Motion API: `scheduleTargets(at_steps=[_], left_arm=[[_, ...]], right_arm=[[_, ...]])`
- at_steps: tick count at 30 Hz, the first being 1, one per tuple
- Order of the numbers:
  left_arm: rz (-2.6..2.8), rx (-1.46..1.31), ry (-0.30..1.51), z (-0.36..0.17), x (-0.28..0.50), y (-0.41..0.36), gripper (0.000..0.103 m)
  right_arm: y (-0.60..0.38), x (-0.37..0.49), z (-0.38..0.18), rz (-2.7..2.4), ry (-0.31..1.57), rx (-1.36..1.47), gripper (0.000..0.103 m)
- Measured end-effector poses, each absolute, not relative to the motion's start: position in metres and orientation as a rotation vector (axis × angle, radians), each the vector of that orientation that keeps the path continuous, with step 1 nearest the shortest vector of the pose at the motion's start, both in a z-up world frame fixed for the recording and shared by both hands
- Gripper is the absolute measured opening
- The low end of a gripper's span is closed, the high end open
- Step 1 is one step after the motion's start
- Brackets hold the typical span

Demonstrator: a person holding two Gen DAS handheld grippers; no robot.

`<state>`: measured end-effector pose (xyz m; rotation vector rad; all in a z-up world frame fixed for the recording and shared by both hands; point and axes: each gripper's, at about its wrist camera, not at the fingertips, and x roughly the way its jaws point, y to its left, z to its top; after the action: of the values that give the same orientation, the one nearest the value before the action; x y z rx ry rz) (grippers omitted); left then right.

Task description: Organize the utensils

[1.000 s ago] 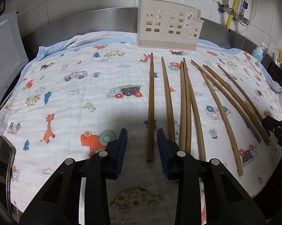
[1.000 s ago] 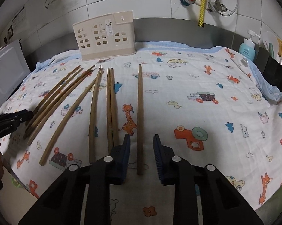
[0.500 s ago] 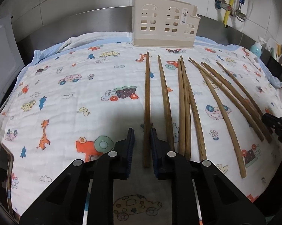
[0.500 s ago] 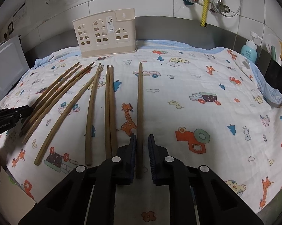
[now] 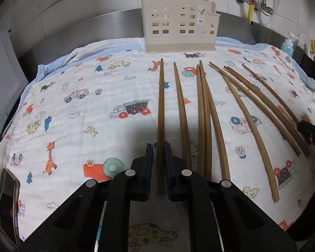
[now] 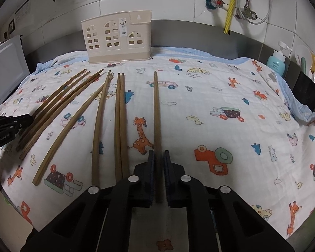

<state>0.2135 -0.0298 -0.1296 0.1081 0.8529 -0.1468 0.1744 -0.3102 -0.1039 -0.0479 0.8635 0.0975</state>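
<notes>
On the cloth (image 5: 90,126), 9 chopsticks (image 5: 201,115) before 1 holder (image 5: 178,40); left tongs (image 5: 158,149) and right tongs (image 6: 159,154) each tight on 1.

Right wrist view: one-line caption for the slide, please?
Right gripper closing around a lone chopstick on the cartoon-print cloth, beige holder behind.

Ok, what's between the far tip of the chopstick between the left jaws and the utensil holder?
Only bare printed cloth. The chopstick stops just short of the utensil holder, as the left wrist view shows.
</notes>
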Motion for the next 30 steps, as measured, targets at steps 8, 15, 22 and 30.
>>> scheduleTargets(at_steps=[8,15,22,30], left_arm=[[-0.173,0.021,0.863,-0.128,0.215,-0.018,0.006],[-0.188,-0.016,0.865,-0.130,0.216,-0.015,0.006],[-0.187,-0.020,0.874,-0.130,0.216,-0.014,0.008],[-0.183,-0.026,0.882,-0.129,0.216,-0.014,0.009]], right_arm=[[-0.310,0.174,-0.104,0.097,0.862,-0.047,0.007],[-0.312,0.172,-0.103,0.093,0.860,-0.037,0.007],[-0.314,0.169,-0.099,0.087,0.852,-0.036,0.007],[-0.315,0.169,-0.103,0.088,0.863,-0.027,0.007]])
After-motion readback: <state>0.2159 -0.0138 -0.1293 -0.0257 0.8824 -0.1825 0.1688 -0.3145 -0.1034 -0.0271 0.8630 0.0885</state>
